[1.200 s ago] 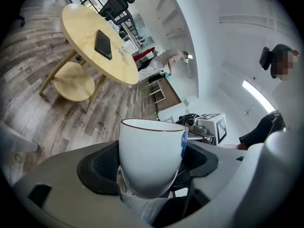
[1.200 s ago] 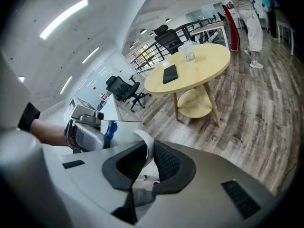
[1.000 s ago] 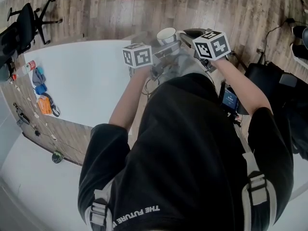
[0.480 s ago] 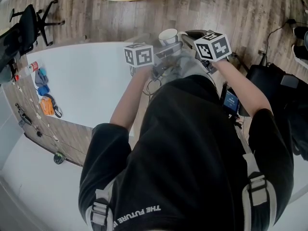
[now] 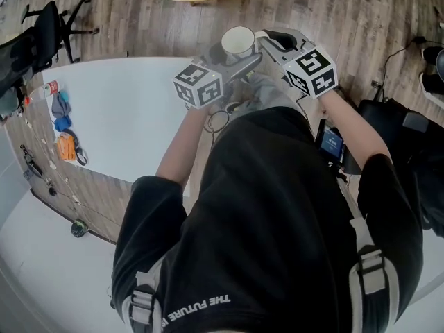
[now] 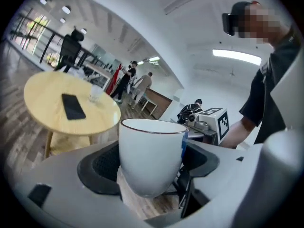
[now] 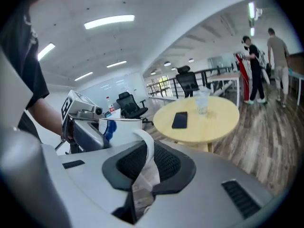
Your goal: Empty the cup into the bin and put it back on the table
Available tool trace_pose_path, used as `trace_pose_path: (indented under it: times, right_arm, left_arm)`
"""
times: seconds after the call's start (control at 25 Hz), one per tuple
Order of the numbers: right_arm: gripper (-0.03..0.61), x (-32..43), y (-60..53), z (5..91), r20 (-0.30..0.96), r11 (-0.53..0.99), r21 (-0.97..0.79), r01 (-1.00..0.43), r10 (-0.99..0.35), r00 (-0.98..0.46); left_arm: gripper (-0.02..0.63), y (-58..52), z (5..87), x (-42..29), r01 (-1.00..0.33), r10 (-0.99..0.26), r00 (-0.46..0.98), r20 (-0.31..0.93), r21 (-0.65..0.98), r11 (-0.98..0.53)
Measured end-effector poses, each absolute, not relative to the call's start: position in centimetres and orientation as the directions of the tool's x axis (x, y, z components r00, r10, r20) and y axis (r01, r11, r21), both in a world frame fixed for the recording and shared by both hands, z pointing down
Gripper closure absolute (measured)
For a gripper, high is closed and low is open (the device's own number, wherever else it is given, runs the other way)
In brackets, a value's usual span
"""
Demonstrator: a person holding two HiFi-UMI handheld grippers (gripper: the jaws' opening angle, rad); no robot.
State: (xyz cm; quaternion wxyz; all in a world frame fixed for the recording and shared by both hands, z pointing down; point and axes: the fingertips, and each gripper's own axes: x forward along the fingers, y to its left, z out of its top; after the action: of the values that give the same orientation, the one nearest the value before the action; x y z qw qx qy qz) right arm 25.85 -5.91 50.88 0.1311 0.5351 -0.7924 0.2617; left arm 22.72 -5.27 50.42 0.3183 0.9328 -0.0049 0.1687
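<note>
White cup upright in mid-air, gripped from both sides just past the white table's far edge.

Mouth up with a thin dark rim line; contents not discernible. Body clamped between the pads of the left gripper, jaws spread to the cup's width. Curved handle pinched in the right gripper, jaws drawn in to a narrow gap around it. Directly below, wood-plank floor. Down and to the left, the white table, bare in the middle, with small coloured items along its left edge. Beyond the cup, a round wooden table bearing a dark phone. Off to the left, a black office chair. Farther back in the gripper views, several people standing.
</note>
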Motion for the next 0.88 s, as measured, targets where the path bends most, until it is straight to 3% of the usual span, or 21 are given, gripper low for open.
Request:
trace_pose_path:
  times: [0.16, 0.4, 0.6, 0.72, 0.88]
  right_arm:
    - [0.522, 24.9, -7.5, 45.8, 0.372, 0.386, -0.095, -0.918, -0.841, -0.392]
    - [0.522, 17.7, -10.7, 41.9, 0.305, 0.556, -0.020, -0.831, -0.788, -0.535]
    - [0.522, 6.5, -11.2, 39.7, 0.250, 0.749, 0.012, -0.662, -0.644, -0.723]
    - [0.522, -2.7, -11.2, 38.7, 0.211, 0.863, 0.032, -0.505, -0.499, -0.840]
    - [0.522, -14.7, -9.0, 37.7, 0.179, 0.945, 0.049, -0.323, -0.326, -0.928]
  left_arm:
    - [0.236, -6.3, 46.3, 21.9, -0.110, 0.012, 0.959, 0.282, 0.414, -0.904]
    - [0.235, -9.0, 42.6, 14.9, -0.292, -0.213, 0.942, 0.260, 0.321, -0.901]
    - [0.236, -8.9, 40.5, 4.4, -0.527, -0.473, 0.845, 0.248, 0.246, -0.813]
    - [0.236, -8.5, 39.5, -4.4, -0.691, -0.650, 0.721, 0.240, 0.180, -0.700]
    - [0.236, -6.0, 38.1, -15.9, -0.827, -0.796, 0.560, 0.229, 0.099, -0.553]
